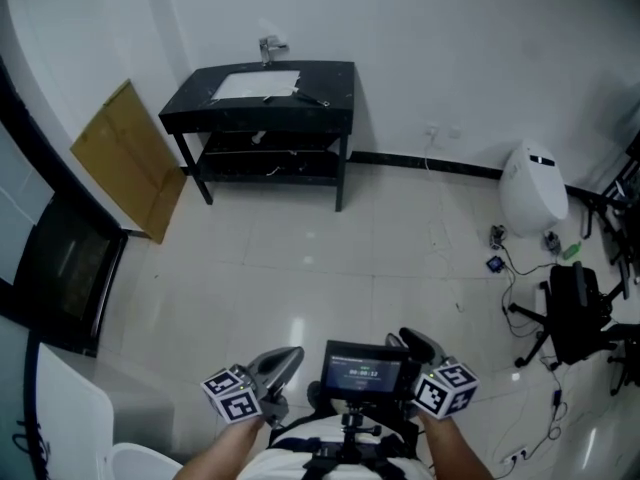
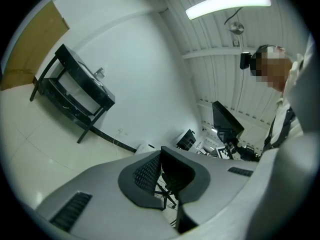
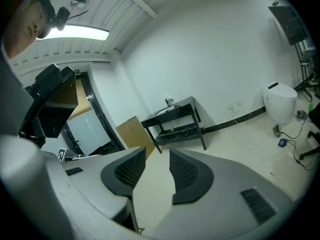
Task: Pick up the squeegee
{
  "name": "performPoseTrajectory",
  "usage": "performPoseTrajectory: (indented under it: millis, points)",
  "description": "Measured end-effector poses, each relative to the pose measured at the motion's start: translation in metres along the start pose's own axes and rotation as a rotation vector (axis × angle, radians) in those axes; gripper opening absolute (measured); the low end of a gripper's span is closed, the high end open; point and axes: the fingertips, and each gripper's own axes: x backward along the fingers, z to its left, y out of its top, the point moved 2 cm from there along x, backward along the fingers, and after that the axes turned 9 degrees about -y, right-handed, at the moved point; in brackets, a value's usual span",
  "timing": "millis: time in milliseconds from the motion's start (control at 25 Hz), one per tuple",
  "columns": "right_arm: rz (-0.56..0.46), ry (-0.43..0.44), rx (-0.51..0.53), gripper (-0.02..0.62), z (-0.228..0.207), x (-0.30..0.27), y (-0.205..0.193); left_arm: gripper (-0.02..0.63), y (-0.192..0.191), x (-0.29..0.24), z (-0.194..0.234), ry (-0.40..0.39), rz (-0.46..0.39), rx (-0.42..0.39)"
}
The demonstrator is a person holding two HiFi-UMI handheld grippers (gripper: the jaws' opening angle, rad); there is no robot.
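The left gripper (image 1: 288, 356) (image 2: 161, 156) was held low, close to the person's body. Its two tips were pressed together. Only a thin slit showed behind them, and nothing was pinched in it. The right gripper (image 1: 412, 338) (image 3: 157, 156) was just beside it, and a small screen (image 1: 365, 371) sat between the two. The right gripper's jaws were spread apart, with only bare floor (image 1: 330, 278) showing between them.

Far ahead of both grippers, against the white wall, stood a black table (image 1: 335, 73) (image 3: 180, 106) with a shelf under it. A tap (image 1: 271, 48) stood at the back of the table. A thin tool (image 1: 310, 99) lay on the top of the table, near the right side. It looked like the squeegee, but it was too small to be sure. Neither gripper was anywhere near it.

A big piece of brown cardboard (image 1: 130, 158) leaned on the wall, ahead and to the left of the left gripper. A white toilet (image 1: 533, 190) stood ahead and to the right of the right gripper. A black chair (image 1: 575, 308) and some cables lay on the floor to the right of the right gripper.
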Motion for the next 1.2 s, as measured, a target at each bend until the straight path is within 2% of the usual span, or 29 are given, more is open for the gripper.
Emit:
performPoseTrajectory:
  millis: [480,640,920,1200]
  points:
    - [0.037,0.075,0.018,0.153,-0.027,-0.108,0.046,-0.003,0.052,-0.03,0.065,0.074,-0.066,-0.011]
    - [0.043,0.114,0.029,0.153,-0.042,-0.159,0.079,-0.003,0.079,-0.056,0.095,0.11,-0.089,-0.014]
    - [0.025,0.168,0.076,0.153,-0.072,-0.23,0.16,-0.003,0.136,-0.121,0.146,0.166,-0.093,-0.053]
    - [0.055,0.182,0.073,0.153,-0.109,-0.278,0.191,-0.003,0.156,-0.17,0.176,0.184,-0.094,-0.041]
